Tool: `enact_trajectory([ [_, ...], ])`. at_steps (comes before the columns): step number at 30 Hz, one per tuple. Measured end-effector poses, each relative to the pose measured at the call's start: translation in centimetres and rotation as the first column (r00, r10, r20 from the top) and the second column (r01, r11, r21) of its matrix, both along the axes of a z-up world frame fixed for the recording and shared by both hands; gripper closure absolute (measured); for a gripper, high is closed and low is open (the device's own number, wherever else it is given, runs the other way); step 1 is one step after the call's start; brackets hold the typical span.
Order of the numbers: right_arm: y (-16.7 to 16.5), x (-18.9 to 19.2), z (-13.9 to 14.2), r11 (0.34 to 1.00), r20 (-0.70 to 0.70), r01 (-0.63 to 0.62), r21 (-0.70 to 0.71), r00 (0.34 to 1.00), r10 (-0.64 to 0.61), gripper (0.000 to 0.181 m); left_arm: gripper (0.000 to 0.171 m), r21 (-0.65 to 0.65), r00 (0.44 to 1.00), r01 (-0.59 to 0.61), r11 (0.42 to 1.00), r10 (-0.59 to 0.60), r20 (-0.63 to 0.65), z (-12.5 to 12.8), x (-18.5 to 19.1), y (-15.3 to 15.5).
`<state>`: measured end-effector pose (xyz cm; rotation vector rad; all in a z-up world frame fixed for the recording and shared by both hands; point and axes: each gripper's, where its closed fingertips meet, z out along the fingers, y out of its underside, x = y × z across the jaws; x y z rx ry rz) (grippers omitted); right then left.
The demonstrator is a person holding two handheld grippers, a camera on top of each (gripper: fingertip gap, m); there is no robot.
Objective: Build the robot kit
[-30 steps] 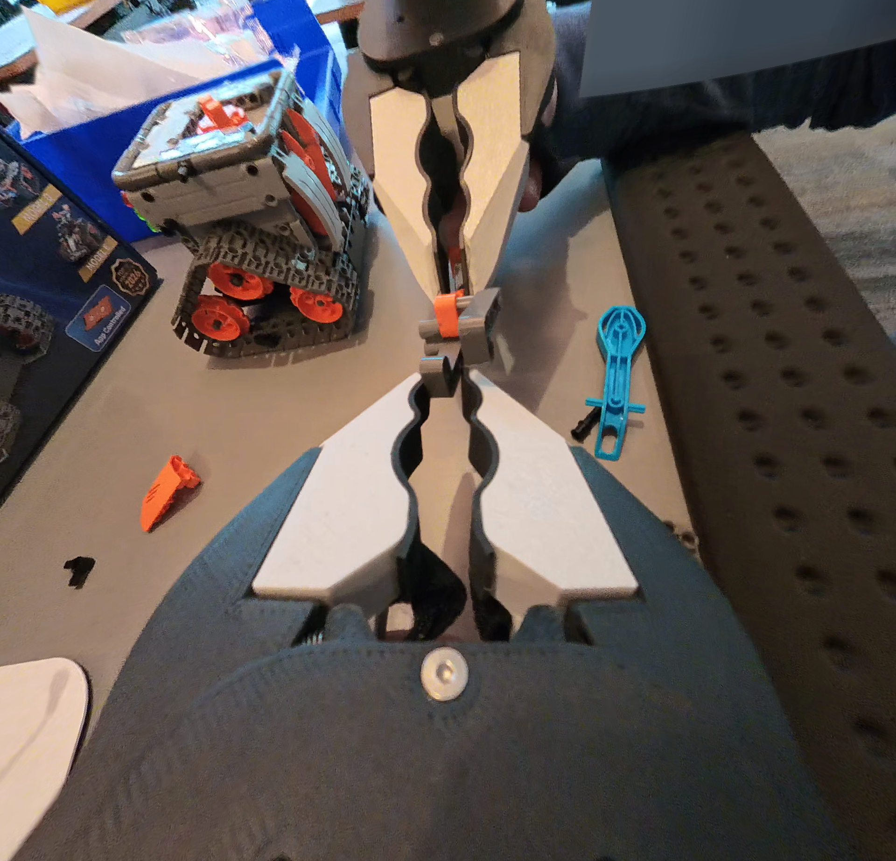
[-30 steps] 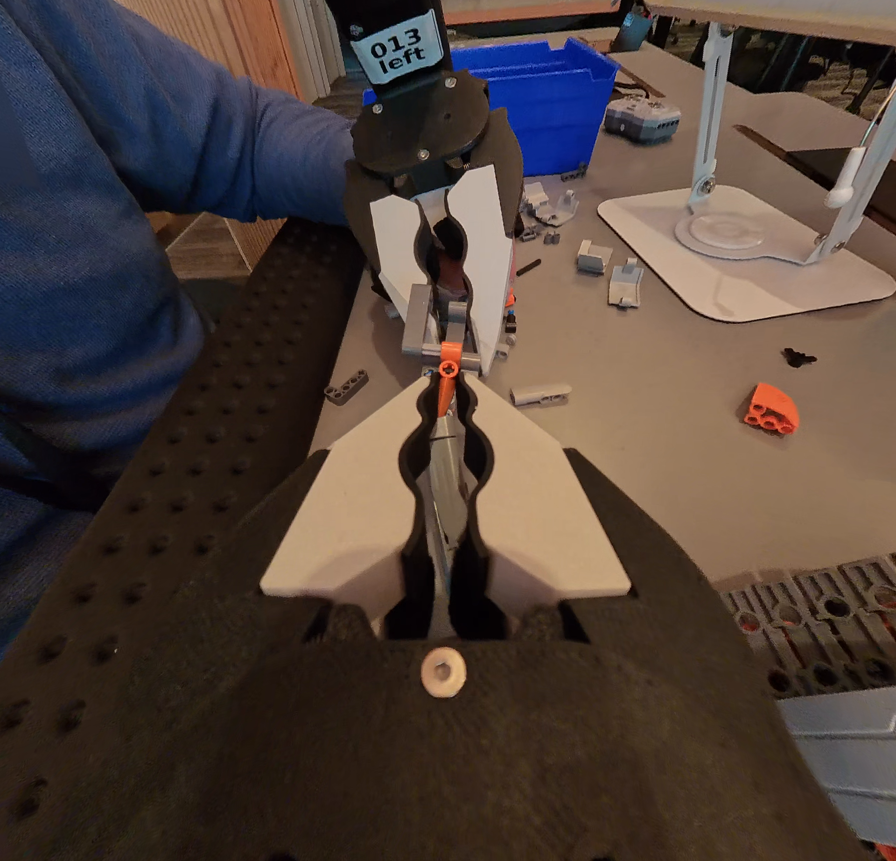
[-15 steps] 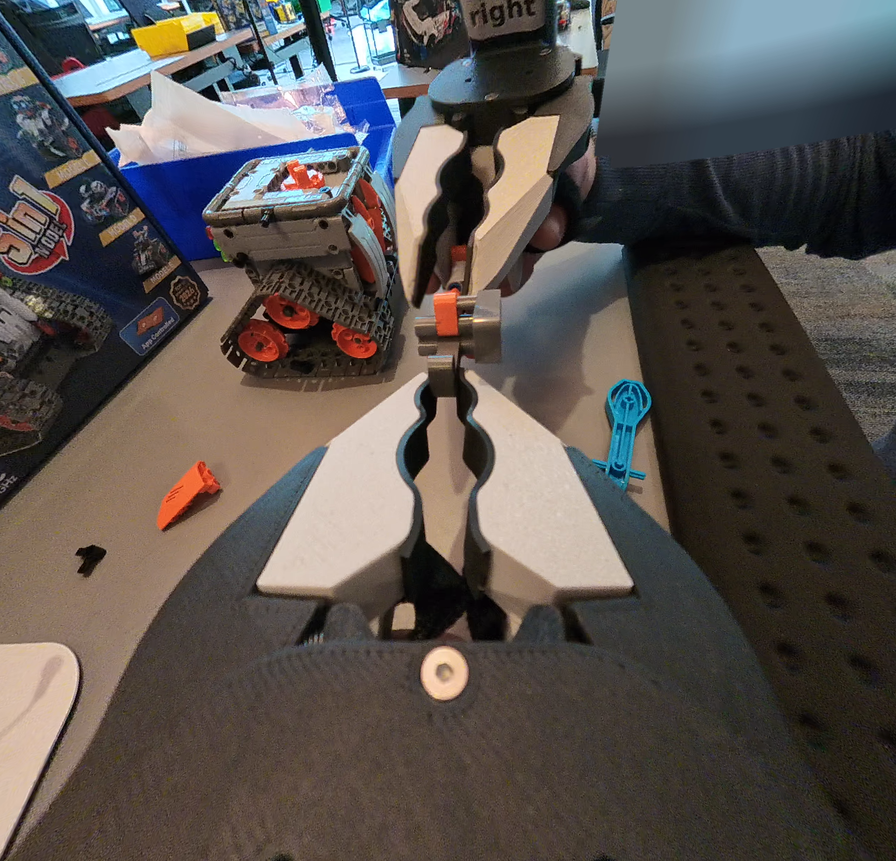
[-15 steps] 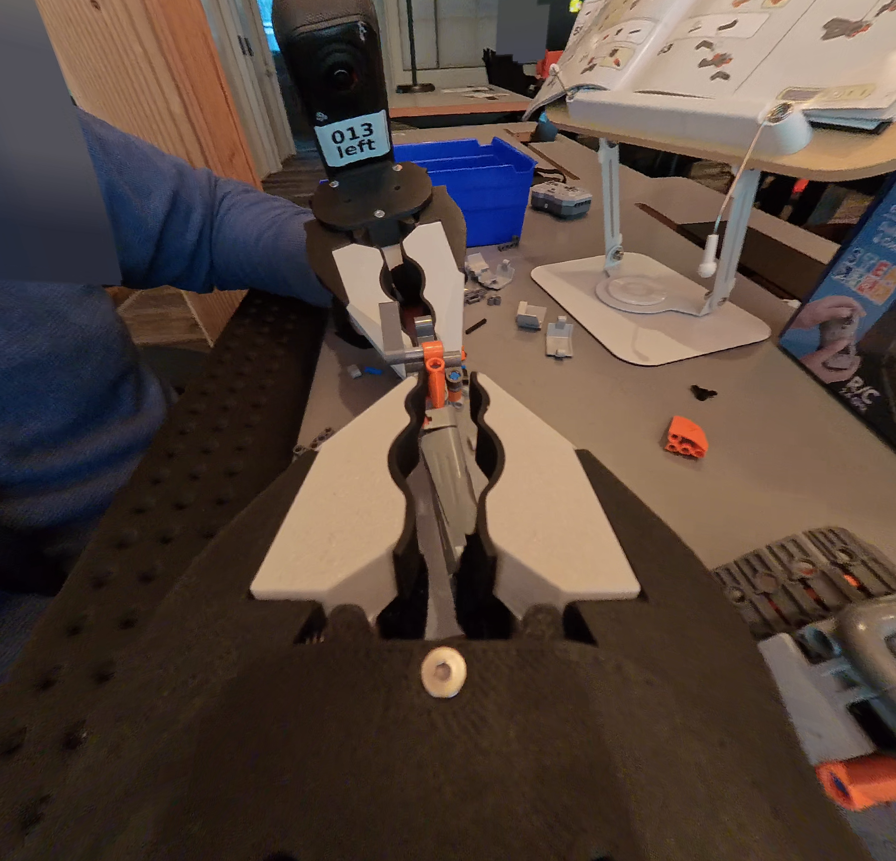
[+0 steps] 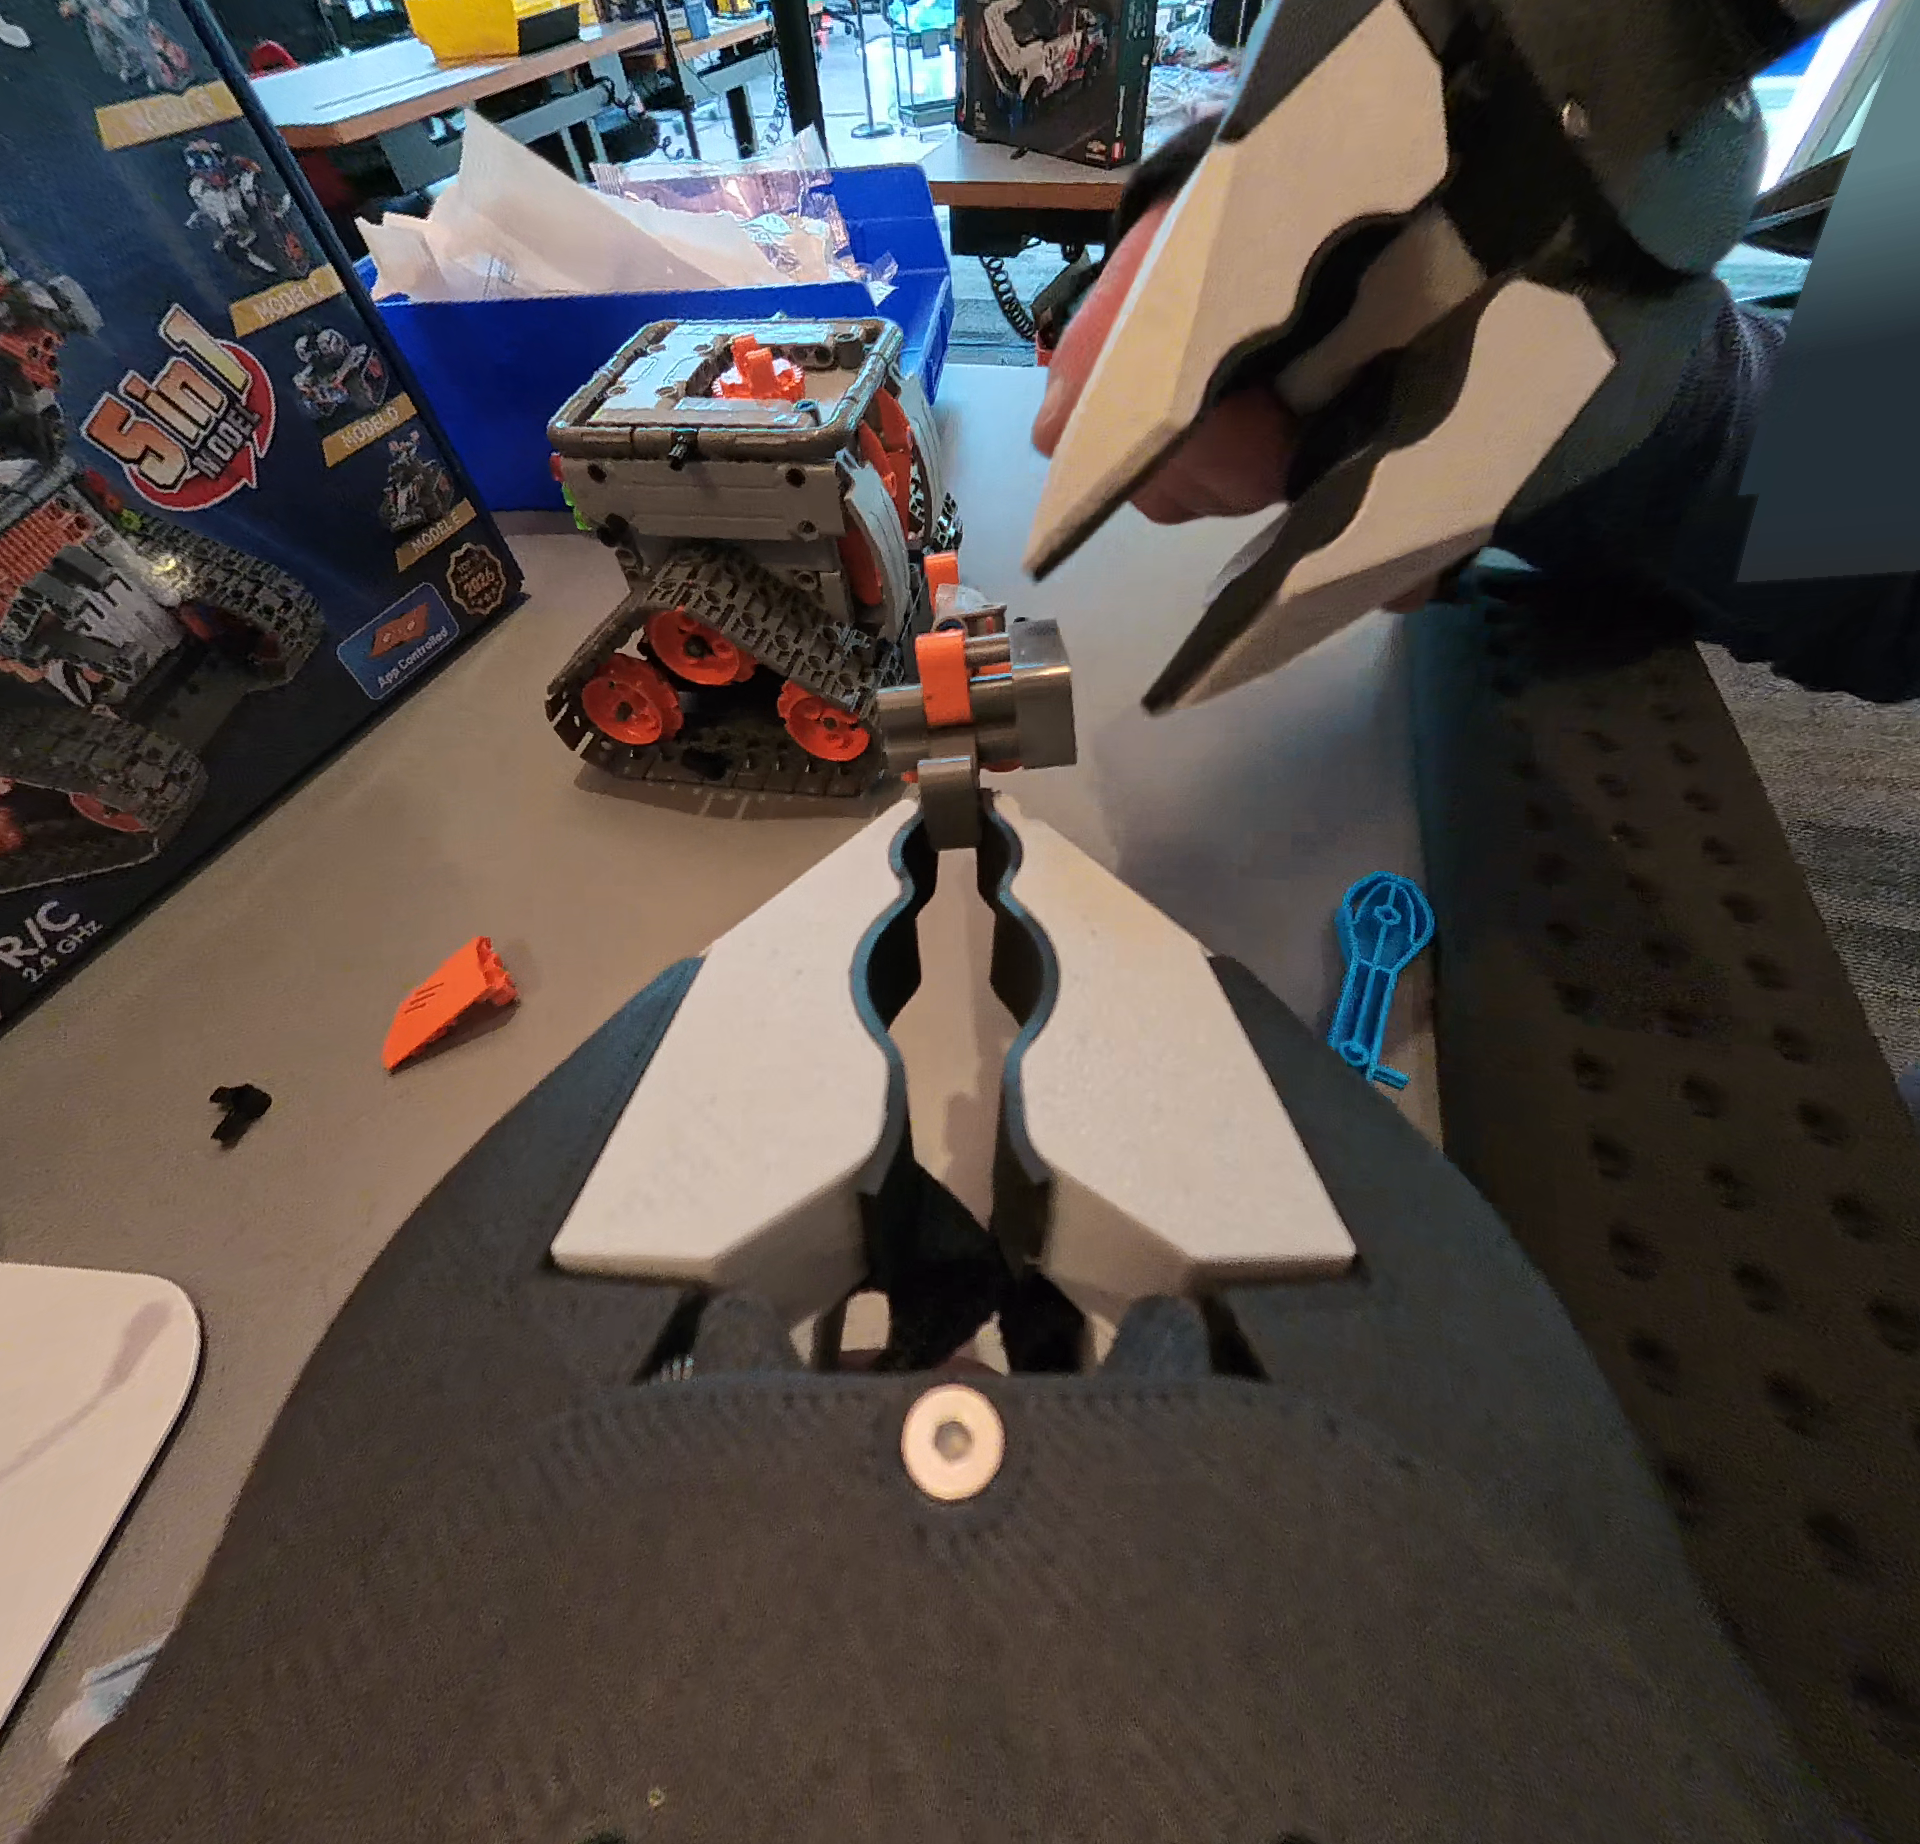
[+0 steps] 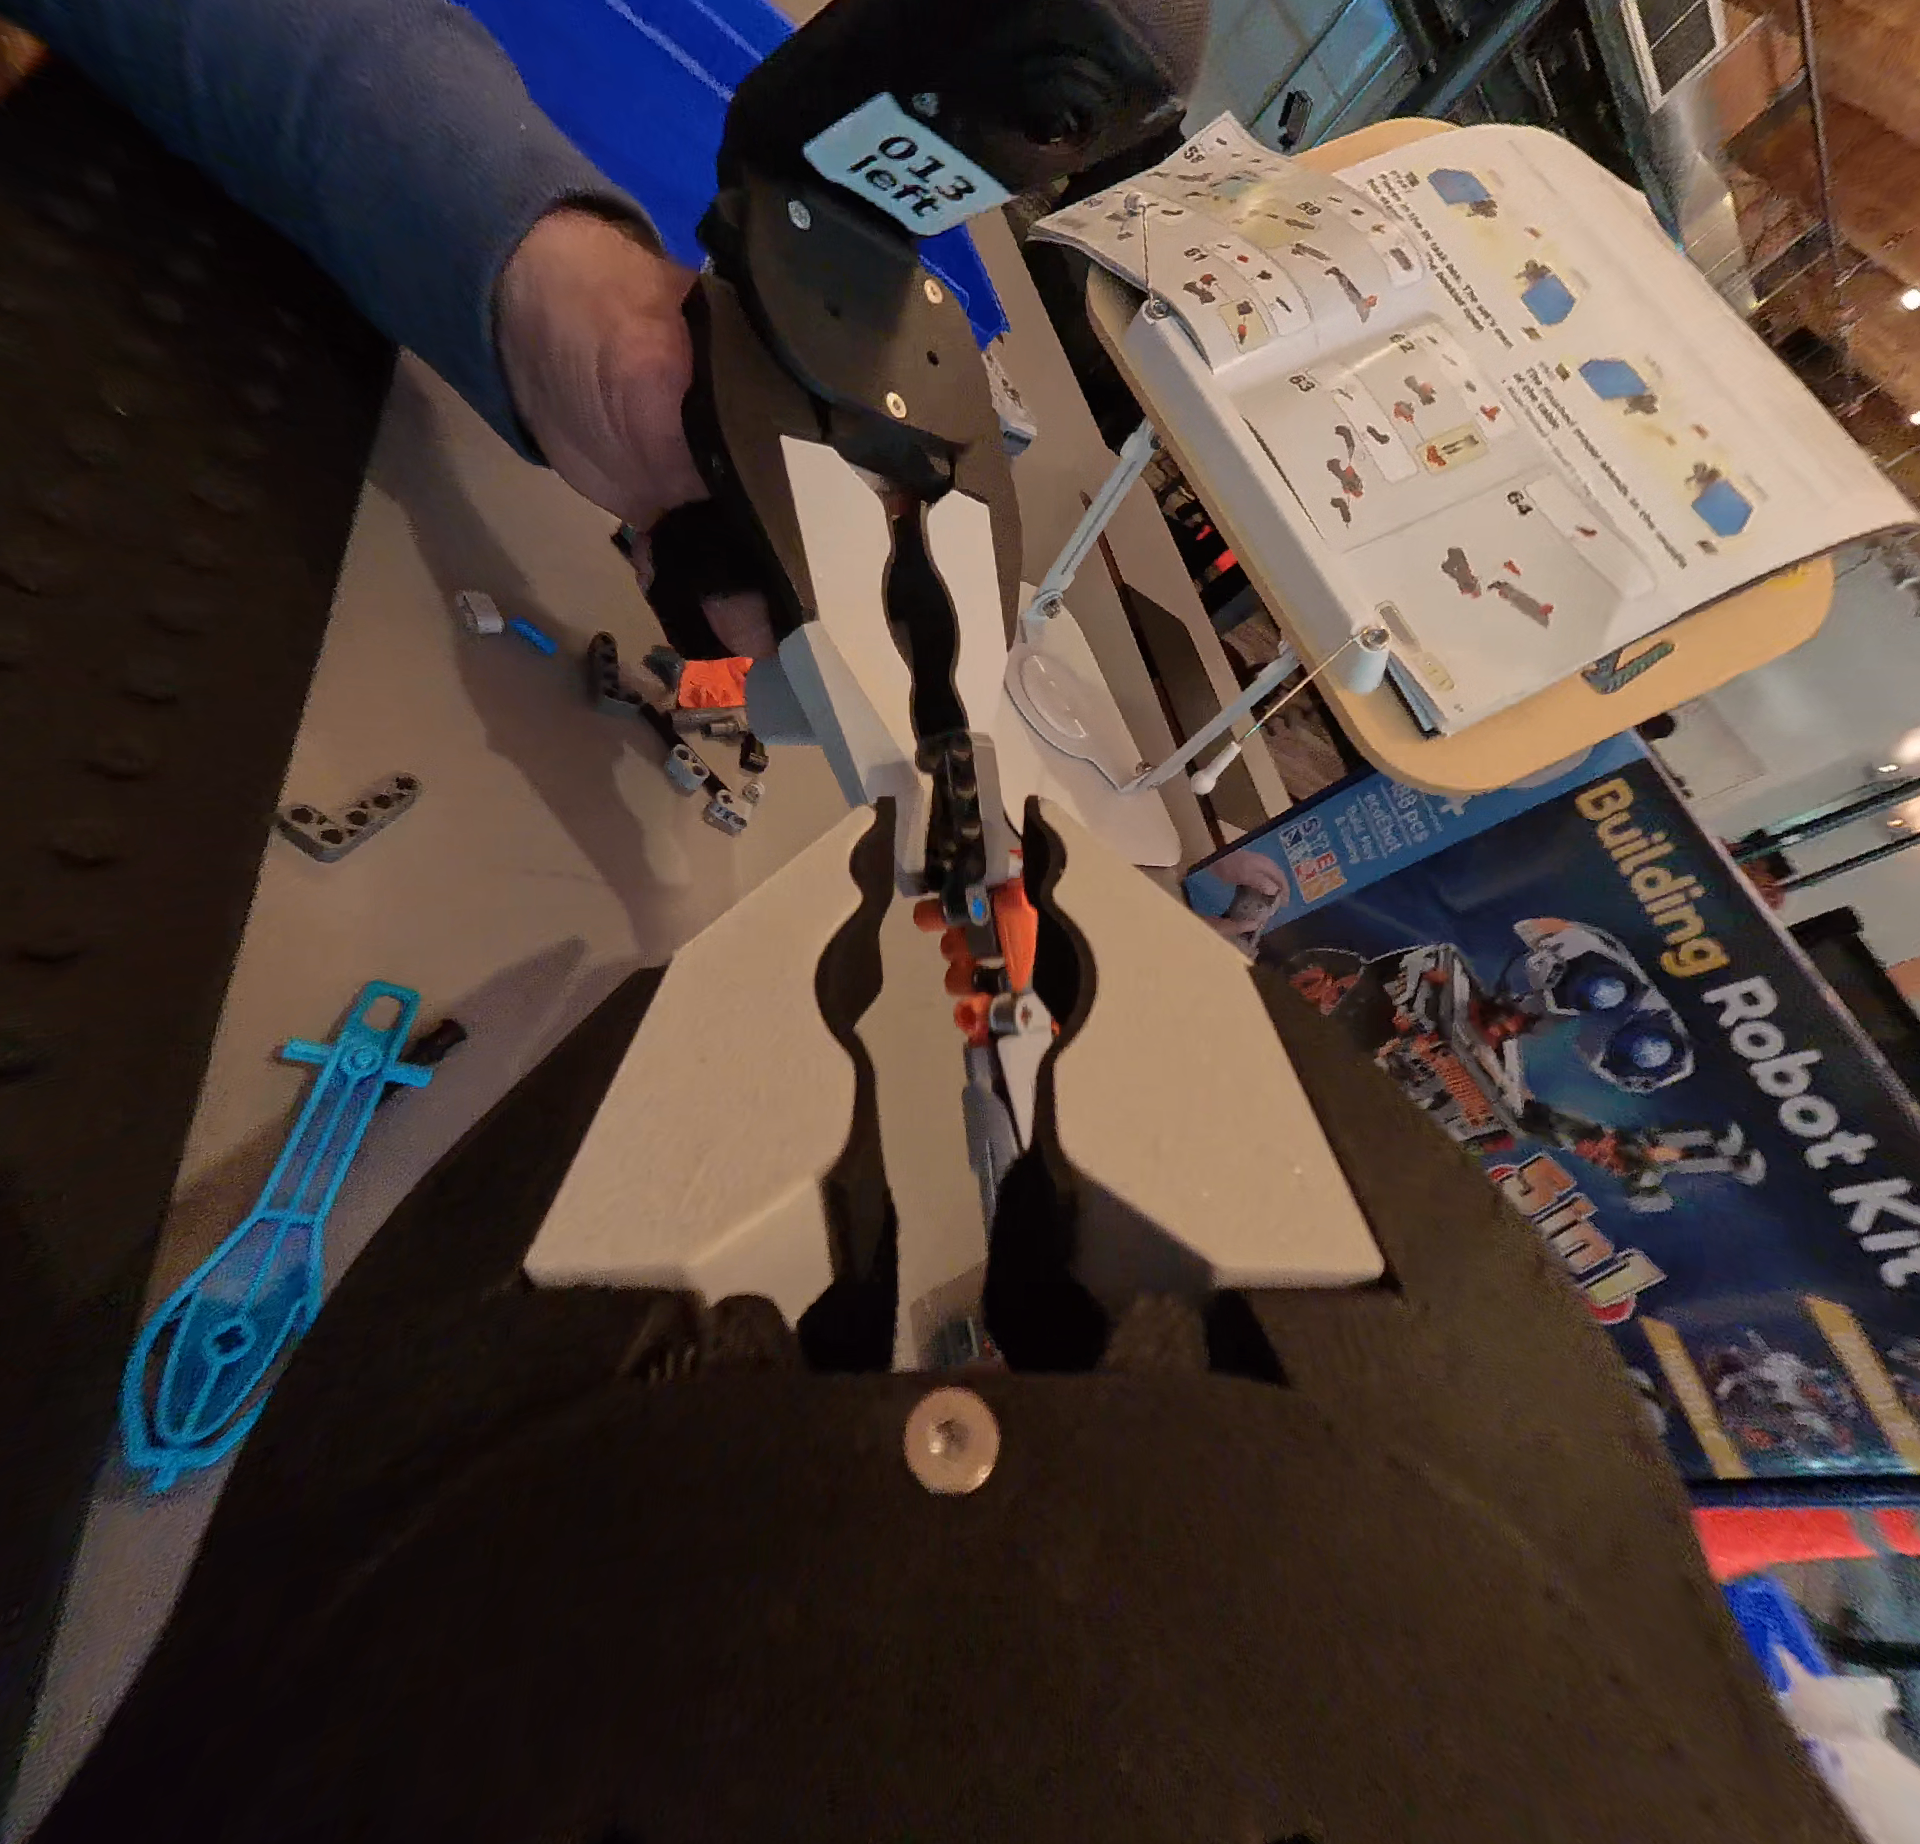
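My left gripper (image 5: 951, 826) is shut on the grey stem of a small grey-and-orange brick assembly (image 5: 977, 705) and holds it above the grey table (image 5: 312, 859). My right gripper (image 5: 1096, 631) is open and empty, tilted, just above and to the right of the assembly, its lower fingertip close to the grey end. In the right wrist view, the assembly (image 6: 977, 921) shows in the gap between my right gripper's (image 6: 961, 823) spread fingers, with the left gripper (image 6: 940, 755) behind it, held by a hand in a blue sleeve.
A tracked grey-and-orange model (image 5: 748, 568) stands behind the assembly, before a blue bin (image 5: 665, 340). A product box (image 5: 208, 444) stands at left. An orange panel (image 5: 447, 1005), a blue tool (image 5: 1371, 963), loose pieces (image 6: 707, 745) and an instruction booklet on a stand (image 6: 1455, 423) are around. The grippers' ends are close to 4 cm from one another. Left tips and right tips are each some 20 cm from the orange panel (image 5: 447, 1005).
My right gripper has opened, let go of the assembly, rolled over and drawn back up to the right. My left gripper keeps hold of the assembly and has lifted a little.
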<state>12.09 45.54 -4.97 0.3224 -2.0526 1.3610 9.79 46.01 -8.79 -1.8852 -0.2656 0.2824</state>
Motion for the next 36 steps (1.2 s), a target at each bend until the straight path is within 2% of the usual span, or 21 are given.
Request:
enact_trajectory([
  [4,-0.9,-1.0,-0.5,0.997,-0.086,0.061,0.047,0.995,-0.057,0.173,0.167,-0.011,0.999,-0.015,1.0,0.014,-0.032,0.2,0.3,0.4],
  [7,-0.8,-1.2,0.0,0.998,-0.032,0.06,-0.005,0.998,-0.06,0.173,0.167,0.012,0.999,-0.024,1.0,0.024,-0.039,0.8,0.3,0.4],
  [17,-0.4,-1.4,1.7,0.972,0.114,0.068,-0.224,0.993,-0.043,0.173,0.167,0.001,0.967,-0.11,0.994,0.107,-0.229,2.4,0.0,0.2],
  [21,-0.1,-0.6,1.9,0.972,0.08,0.02,-0.236,0.997,-0.001,0.17,0.167,-0.066,0.872,-0.184,0.981,0.132,-0.471,3.3,0.1,-0.1],
  [24,0.4,0.0,2.4,0.974,0.01,-0.006,-0.227,1.0,0.008,0.159,0.167,-0.107,0.782,-0.23,0.967,0.118,-0.611,4.0,0.3,-0.3],
  [27,1.1,-0.1,2.8,0.976,0.004,-0.023,-0.215,1.0,0.024,0.151,0.167,-0.122,0.76,-0.237,0.964,0.106,-0.641,4.2,0.4,-0.4],
  [30,1.0,-0.1,2.5,0.989,-0.064,-0.023,-0.147,0.998,0.014,0.151,0.167,-0.154,0.726,-0.255,0.955,0.084,-0.682,4.2,0.5,-0.4],
  [36,0.4,0.2,1.4,0.996,-0.081,-0.048,-0.07,0.996,0.043,0.156,0.167,-0.193,0.675,-0.247,0.949,0.026,-0.737,4.0,1.2,0.1],
])
